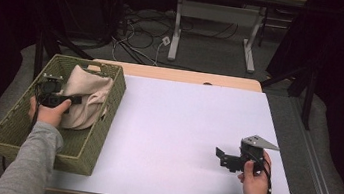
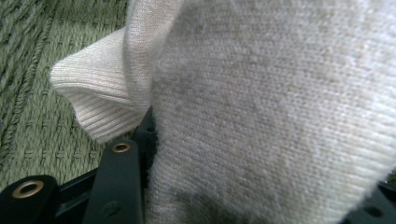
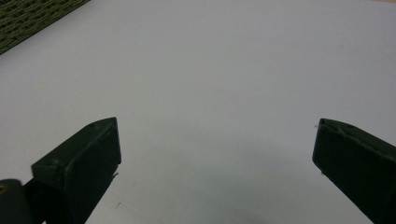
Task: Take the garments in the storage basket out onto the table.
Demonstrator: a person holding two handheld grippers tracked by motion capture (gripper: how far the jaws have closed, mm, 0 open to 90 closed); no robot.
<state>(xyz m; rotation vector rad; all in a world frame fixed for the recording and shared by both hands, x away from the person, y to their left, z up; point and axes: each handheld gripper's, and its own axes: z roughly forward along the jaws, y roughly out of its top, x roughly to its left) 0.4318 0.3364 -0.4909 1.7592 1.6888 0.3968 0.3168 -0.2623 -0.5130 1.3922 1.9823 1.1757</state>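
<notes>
The left gripper pinches the cream knitted sweater inside the green woven basket — the right gripper hovers over the white table, jaws spread.

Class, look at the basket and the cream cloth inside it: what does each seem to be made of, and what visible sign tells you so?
The basket looks like woven fibre, perhaps seagrass or rush, olive green and matt: plaited strands show on its walls. The cream cloth looks like soft knitted fabric, perhaps wool or cotton: fine knit rows, a fuzzy surface and a ribbed hem show in the left gripper view.
</notes>
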